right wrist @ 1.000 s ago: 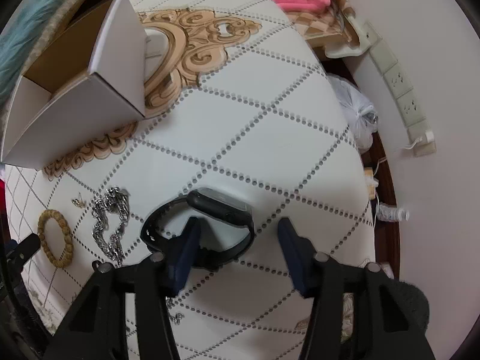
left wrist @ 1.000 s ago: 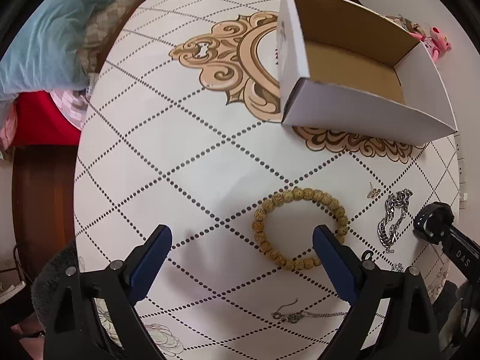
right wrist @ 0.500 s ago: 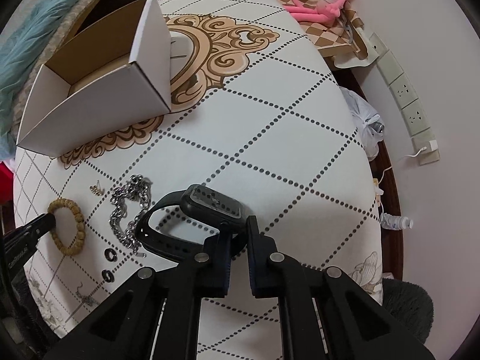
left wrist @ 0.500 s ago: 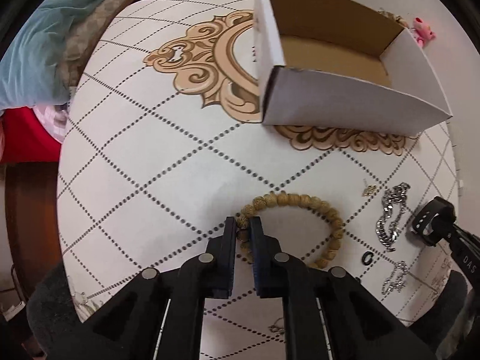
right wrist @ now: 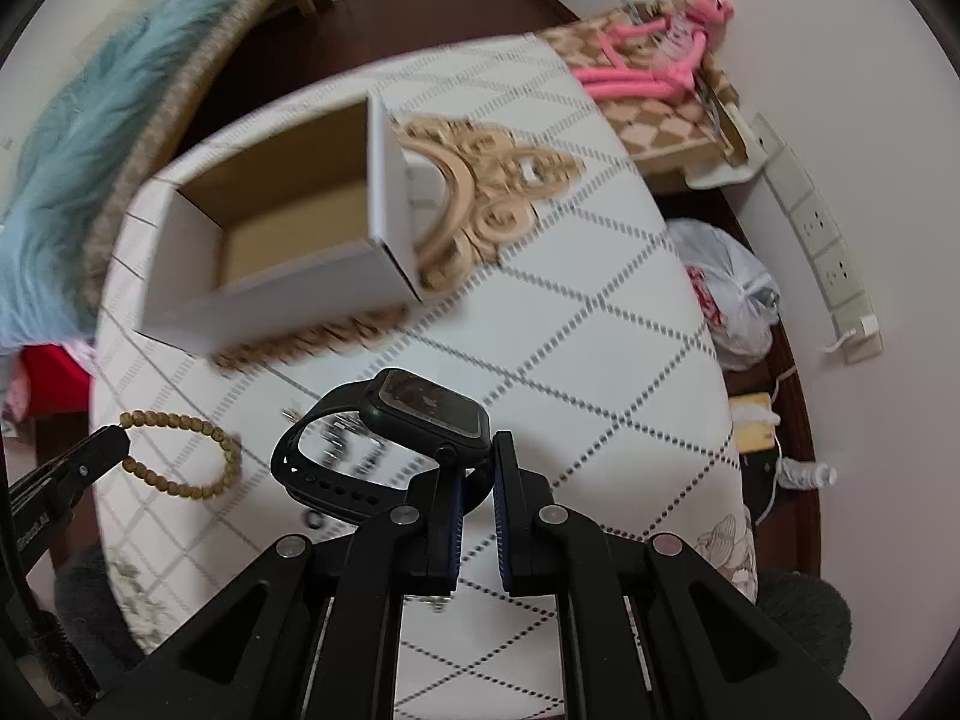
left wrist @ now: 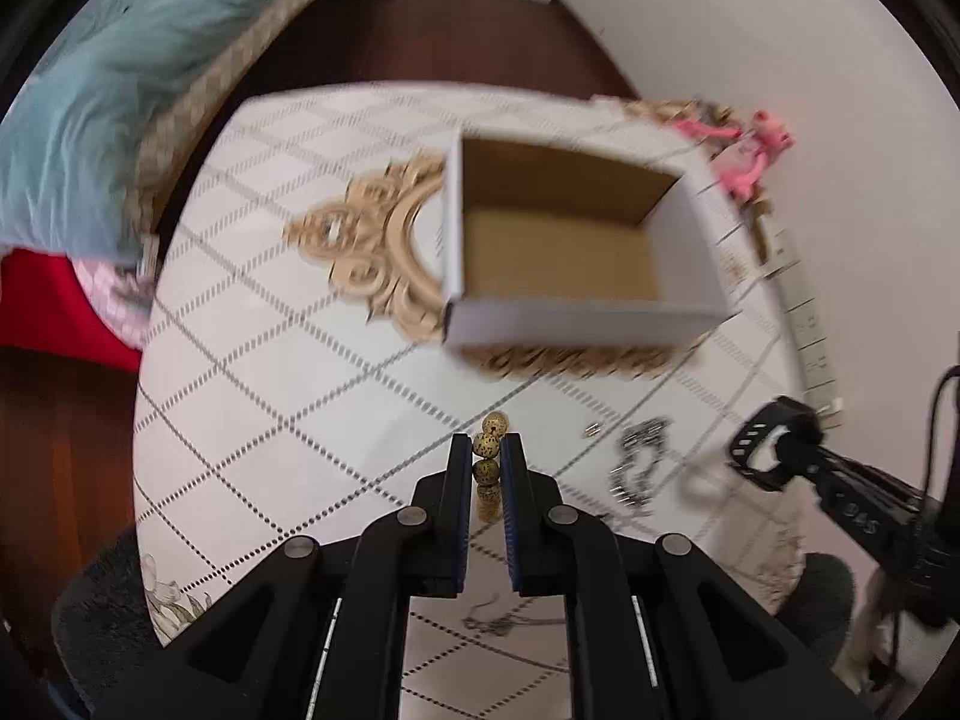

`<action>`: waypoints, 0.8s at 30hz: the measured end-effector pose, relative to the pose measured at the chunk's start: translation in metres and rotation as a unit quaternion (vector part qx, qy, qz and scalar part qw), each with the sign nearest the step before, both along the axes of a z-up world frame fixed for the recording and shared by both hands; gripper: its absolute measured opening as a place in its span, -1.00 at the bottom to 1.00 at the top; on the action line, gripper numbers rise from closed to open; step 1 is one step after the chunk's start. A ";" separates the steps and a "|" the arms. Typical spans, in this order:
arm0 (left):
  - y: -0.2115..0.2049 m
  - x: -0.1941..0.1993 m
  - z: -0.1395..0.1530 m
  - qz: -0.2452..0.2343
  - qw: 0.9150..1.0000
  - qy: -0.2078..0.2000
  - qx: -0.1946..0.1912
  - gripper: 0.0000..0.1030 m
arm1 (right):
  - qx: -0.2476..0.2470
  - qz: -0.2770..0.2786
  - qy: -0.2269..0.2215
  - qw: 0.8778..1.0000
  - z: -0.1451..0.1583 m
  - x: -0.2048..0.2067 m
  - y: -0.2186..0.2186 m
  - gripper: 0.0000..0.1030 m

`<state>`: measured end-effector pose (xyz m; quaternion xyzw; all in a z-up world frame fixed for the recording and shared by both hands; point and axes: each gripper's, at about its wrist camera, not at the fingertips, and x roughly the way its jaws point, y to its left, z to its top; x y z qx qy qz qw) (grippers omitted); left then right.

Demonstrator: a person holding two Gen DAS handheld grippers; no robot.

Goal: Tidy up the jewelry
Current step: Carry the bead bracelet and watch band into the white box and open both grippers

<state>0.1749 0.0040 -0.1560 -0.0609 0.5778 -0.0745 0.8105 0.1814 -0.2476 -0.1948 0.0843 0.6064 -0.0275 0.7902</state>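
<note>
A round table (left wrist: pixel 252 324) stands in the room, covered in a white cloth with dotted diamond lines and a gold scroll pattern. The floor (left wrist: pixel 480 42) is dark brown wood, and the walls (left wrist: pixel 750 30) are plain white. A fluffy blue blanket (right wrist: pixel 90 138) lies over a woven-edged seat at one side. By the wall, a pink plush toy (right wrist: pixel 666 42) lies on a checkered cushion. White wall sockets (right wrist: pixel 822 240) run down the wall, with a plastic bag (right wrist: pixel 732 294) on the floor beneath.

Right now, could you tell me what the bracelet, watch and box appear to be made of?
Bracelet: speckled tan round beads, probably wood or seed, matte.
Watch: glossy dark face, matte black perforated strap, likely rubber.
Box: cardboard, white outside, raw brown inside.
</note>
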 end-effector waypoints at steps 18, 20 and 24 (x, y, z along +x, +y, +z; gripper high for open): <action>-0.026 0.117 0.046 -0.028 0.997 -0.022 -0.070 -0.87 | 0.012 0.077 -0.010 0.997 0.028 0.131 0.036 -0.82; -0.026 0.127 0.040 -0.029 0.997 -0.013 -0.073 -0.87 | 0.011 0.084 -0.001 0.996 0.020 0.142 0.040 -0.82; -0.025 0.145 0.033 -0.021 0.997 0.004 -0.072 -0.86 | 0.011 0.093 0.018 0.995 0.006 0.160 0.047 -0.80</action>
